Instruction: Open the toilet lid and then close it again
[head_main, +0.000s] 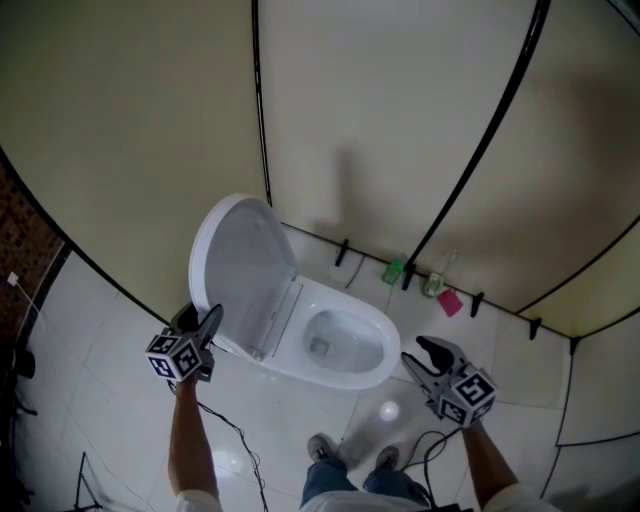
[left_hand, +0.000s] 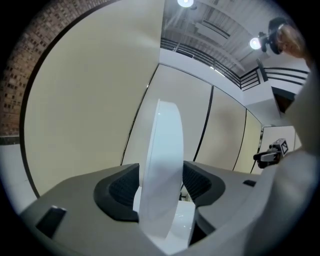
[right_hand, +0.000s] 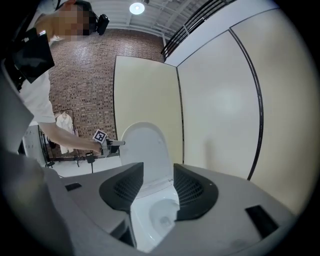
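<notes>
left hand-held gripper (head_main: 211, 318): I am straddling the upright toilet lid (head_main: 245, 270), jaws slack, for swinging it shut | right hand-held gripper (head_main: 424, 353): hanging narrow, empty

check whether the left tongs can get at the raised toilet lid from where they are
Probably yes. The left tongs sit right at the upright toilet lid, with its edge standing between their open jaws. Nothing is in the way, so closing them should catch the lid.

A green bottle (head_main: 393, 270) is standing by the cream partition (head_main: 400, 120), a clear bottle (head_main: 433, 283) at its three o'clock, a pink object (head_main: 449, 302) lying at that bottle's five o'clock
</notes>
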